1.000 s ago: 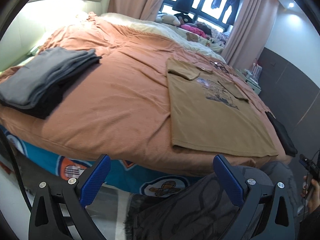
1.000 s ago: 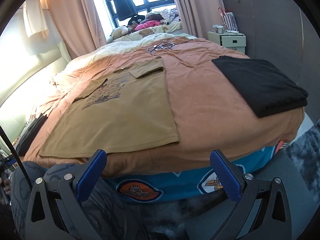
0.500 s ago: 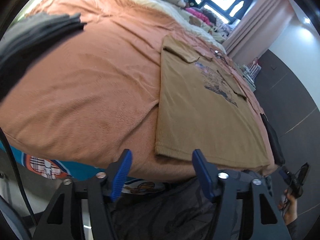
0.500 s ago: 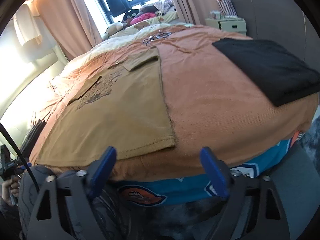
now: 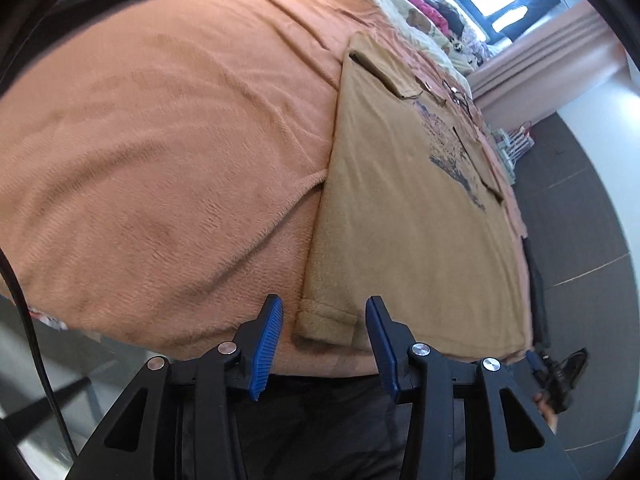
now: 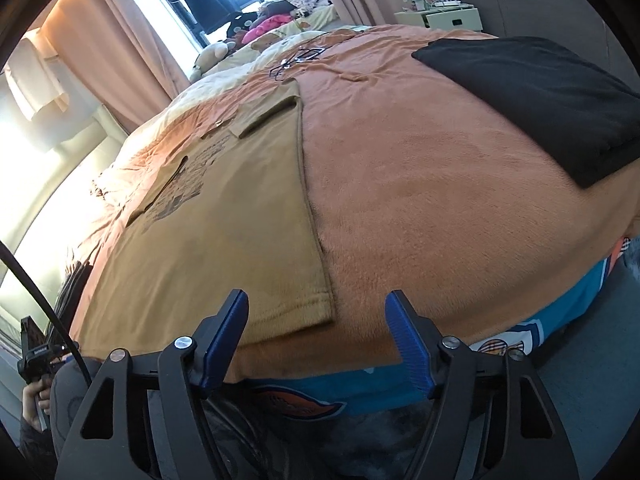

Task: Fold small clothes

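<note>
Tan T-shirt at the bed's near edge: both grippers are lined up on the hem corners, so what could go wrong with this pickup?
1. The left gripper frames a curled hem corner of the tan T-shirt; it may pinch one layer only.
2. The right gripper sits over the plush blanket too; its fingers could catch both.
3. Uneven grips may skew the fold.

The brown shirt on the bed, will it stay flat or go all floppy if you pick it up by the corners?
Probably floppy: the brown shirt is thin cloth lying flat on the blanket, so its middle should sag. It looks light, too. The hem looks soft, so the open left gripper should pinch it easily.
</note>
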The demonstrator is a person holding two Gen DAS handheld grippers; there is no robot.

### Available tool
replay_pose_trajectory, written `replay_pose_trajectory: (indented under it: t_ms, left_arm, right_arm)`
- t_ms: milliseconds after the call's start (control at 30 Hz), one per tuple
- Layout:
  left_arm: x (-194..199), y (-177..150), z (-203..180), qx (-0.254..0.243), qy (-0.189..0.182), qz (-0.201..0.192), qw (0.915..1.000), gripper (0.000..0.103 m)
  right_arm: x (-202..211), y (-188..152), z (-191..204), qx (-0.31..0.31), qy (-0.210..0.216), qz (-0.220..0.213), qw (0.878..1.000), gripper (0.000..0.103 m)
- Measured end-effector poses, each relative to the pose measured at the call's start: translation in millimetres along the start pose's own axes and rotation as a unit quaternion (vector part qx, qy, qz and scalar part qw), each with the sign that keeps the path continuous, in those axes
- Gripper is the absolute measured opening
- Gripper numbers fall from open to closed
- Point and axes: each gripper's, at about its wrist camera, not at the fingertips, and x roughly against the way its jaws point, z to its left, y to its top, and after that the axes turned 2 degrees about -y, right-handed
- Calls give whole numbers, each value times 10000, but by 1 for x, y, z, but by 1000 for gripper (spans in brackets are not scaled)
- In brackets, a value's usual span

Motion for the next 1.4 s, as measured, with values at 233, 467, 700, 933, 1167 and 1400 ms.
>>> replay_pose_trajectory:
  t_ms: [233,467,700,933,1167,1400]
  left_arm:
    - [-2,-2,3,440,-342,44,9984,45]
    - [1,-12,10,964,-751,-99,9925,45]
    - [2,-17,13,1373,-961,-385,9851,45]
    - [2,-18,19,1624,-989,-651,9796,45]
    - [3,-17,22,1890,-764,-816,9756,21]
    - [17,-17,31,2012,-865,-959,9710,6]
  right_arm:
    - [-14,2,-14,-588,415,74,9974,64]
    - [-24,-17,-32,-1555,1236,98,9800,47]
    - [-27,-27,-33,-2010,1043,-331,9735,47]
    - [-36,-30,-27,-2255,1125,-424,9668,43]
    - [-31,-45,-34,-2467,1404,-553,9573,5]
    - [-16,-52,-39,-2627,1445,-871,9500,1]
